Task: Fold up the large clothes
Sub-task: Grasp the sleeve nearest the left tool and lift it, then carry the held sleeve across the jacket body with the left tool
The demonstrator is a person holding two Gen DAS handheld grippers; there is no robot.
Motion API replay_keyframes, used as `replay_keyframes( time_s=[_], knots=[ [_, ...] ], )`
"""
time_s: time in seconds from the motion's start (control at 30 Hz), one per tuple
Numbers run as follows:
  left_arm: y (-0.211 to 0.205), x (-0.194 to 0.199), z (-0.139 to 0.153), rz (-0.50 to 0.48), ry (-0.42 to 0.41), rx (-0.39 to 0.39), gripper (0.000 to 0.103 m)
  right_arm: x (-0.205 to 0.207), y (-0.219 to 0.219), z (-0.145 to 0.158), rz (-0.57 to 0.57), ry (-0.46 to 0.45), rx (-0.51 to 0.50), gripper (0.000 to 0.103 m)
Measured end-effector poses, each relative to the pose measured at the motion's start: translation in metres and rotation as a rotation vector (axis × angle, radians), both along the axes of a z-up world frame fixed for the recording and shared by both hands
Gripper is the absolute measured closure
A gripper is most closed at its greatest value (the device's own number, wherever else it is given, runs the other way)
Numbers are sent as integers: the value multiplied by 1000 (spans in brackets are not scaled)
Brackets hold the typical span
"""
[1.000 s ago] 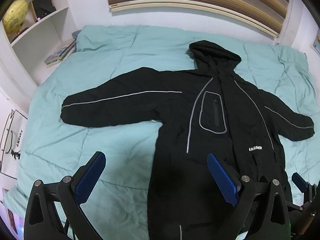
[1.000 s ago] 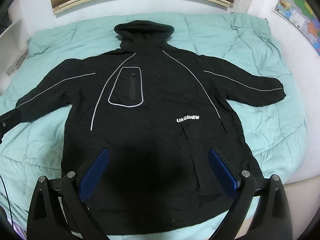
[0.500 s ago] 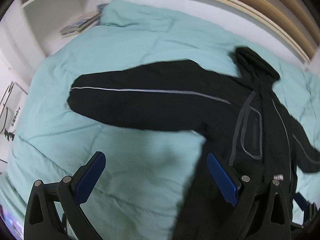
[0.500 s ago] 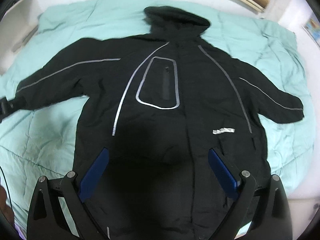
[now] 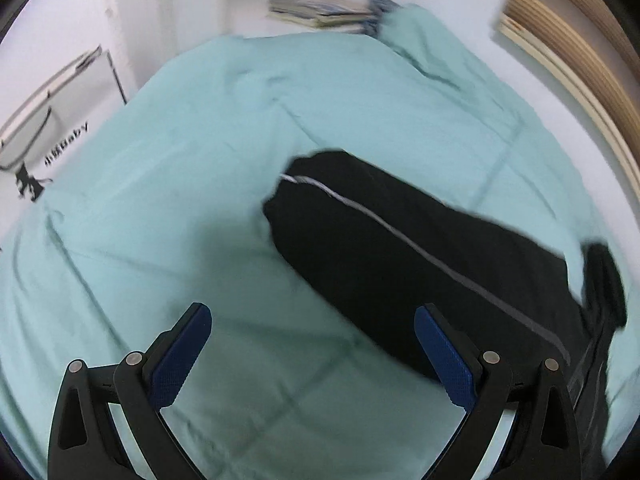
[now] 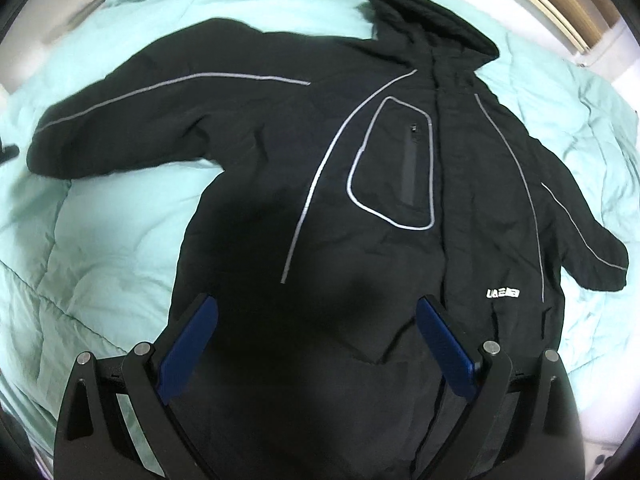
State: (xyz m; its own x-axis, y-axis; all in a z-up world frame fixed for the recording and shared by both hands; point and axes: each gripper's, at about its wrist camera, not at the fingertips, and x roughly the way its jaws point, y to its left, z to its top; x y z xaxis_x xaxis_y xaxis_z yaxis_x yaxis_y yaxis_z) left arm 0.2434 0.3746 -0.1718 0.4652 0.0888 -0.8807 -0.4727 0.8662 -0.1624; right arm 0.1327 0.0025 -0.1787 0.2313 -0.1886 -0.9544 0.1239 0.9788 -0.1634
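Observation:
A large black hooded jacket (image 6: 360, 184) with grey piping lies spread flat, front up, on a teal quilt (image 6: 100, 240). Its hood (image 6: 432, 16) points to the far side and both sleeves are stretched out. My right gripper (image 6: 316, 340) is open and empty above the jacket's lower front. My left gripper (image 5: 312, 348) is open and empty above the quilt, near the jacket's left sleeve (image 5: 400, 264), whose cuff (image 5: 292, 184) lies ahead of it. The left wrist view is blurred.
The quilt (image 5: 160, 200) covers the bed. A stack of books (image 5: 320, 12) lies on a white shelf beyond the bed's far corner. A white panel with black print (image 5: 44, 136) stands at the left. A wooden slatted headboard (image 5: 568, 60) runs along the right.
My left gripper has swung left toward the left sleeve and its cuff. My right gripper has shifted left over the jacket body. Both stay open. The jacket has not moved.

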Motion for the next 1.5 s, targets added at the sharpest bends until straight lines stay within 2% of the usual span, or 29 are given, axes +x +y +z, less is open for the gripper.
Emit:
replay_keyframes(
  time_s=[0.13,0.3,0.43,0.67,0.73,0.77,0.8,0.83,0.9,0.97,1.1,1.33,1.37,1.5],
  knots=[
    [14,23,-17,7,5,-5,2,7,1,-12,5,26,-4,3],
    [34,47,-42,19,12,-92,2,12,-3,-20,-5,50,-7,3],
    [37,59,-56,16,7,-86,2,15,-8,-25,-13,63,-12,3],
    [42,70,-77,21,-5,-125,2,18,-11,-31,-17,76,-9,3],
    [42,72,-80,13,-16,-129,6,19,-11,-32,-16,79,-7,3],
    [41,73,-81,2,-19,-132,14,19,-12,-33,-15,80,-6,3],
    [40,74,-82,-18,-27,-148,31,19,-12,-33,-15,80,-4,3],
    [38,74,-83,-31,-29,-157,38,19,-11,-34,-14,80,-2,3],
    [34,73,-76,-46,-47,-114,64,18,-12,-34,-11,79,1,3],
    [31,70,-67,-65,-70,-89,75,19,-13,-35,-9,77,4,3],
    [26,55,-39,-100,-127,-63,80,18,-17,-36,-13,72,17,3],
    [10,46,-16,-126,-137,6,82,14,-27,-35,-23,65,40,3],
    [6,46,-11,-131,-146,20,87,14,-29,-35,-25,64,40,3],
    [-25,25,24,-187,-220,48,88,8,-42,-34,-51,58,51,3]
  ],
)
